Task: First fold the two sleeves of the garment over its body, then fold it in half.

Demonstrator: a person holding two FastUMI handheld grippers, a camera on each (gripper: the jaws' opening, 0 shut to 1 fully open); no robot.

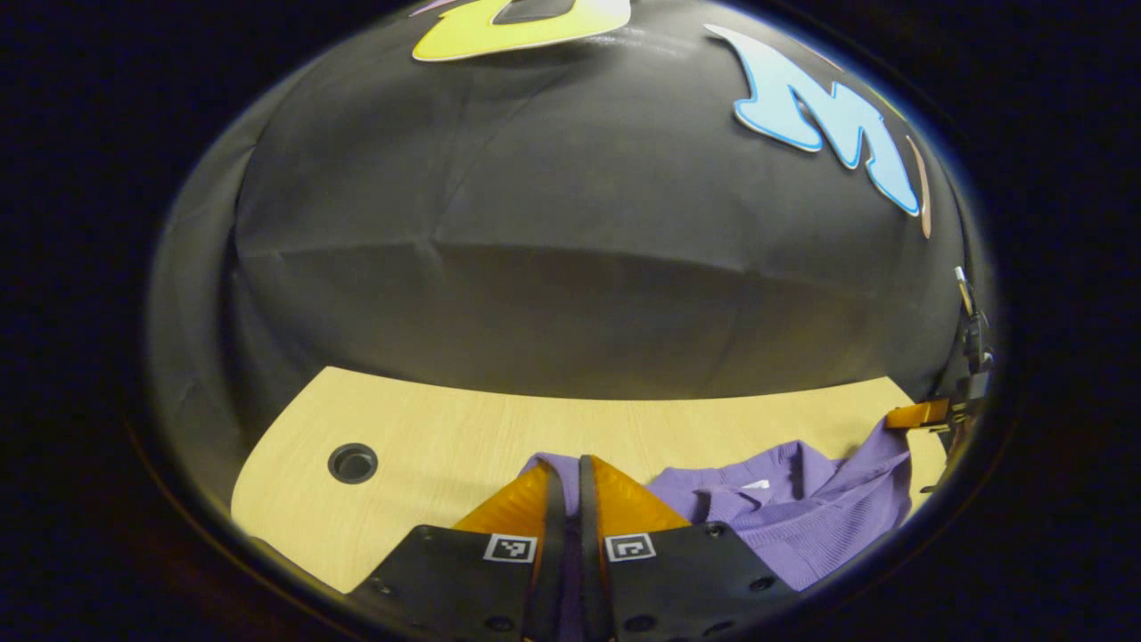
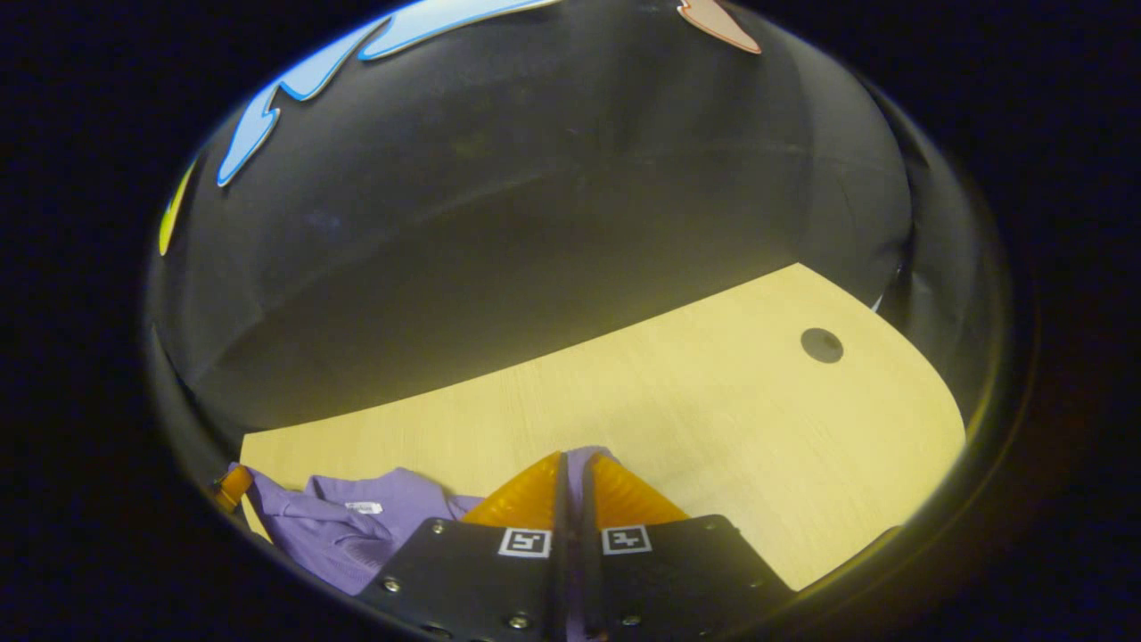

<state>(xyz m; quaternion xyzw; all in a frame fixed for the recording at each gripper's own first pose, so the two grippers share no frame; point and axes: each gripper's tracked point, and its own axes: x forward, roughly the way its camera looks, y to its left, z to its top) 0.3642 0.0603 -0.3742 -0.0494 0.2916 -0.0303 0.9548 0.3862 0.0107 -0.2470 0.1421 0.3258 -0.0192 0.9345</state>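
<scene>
A purple knit garment [image 1: 784, 517] lies on the light wooden table [image 1: 428, 446], with a small white tag near its collar. My left gripper [image 1: 570, 473] is shut on a purple edge of the garment, which pokes out between its fingers. At the far right of the left gripper view the other gripper [image 1: 918, 415] pinches another corner of the cloth. In the right gripper view my right gripper [image 2: 575, 464] is shut on a purple fold of the garment [image 2: 357, 526], whose body spreads to the lower left. The other gripper [image 2: 233, 486] grips the far corner there.
The table has a round cable hole [image 1: 352, 464] near one corner, seen also as the cable hole [image 2: 821, 345] in the right gripper view. The black cloth wall [image 1: 570, 267] rises right behind the table's far edge. Bare wood [image 2: 713, 419] stretches beyond the garment.
</scene>
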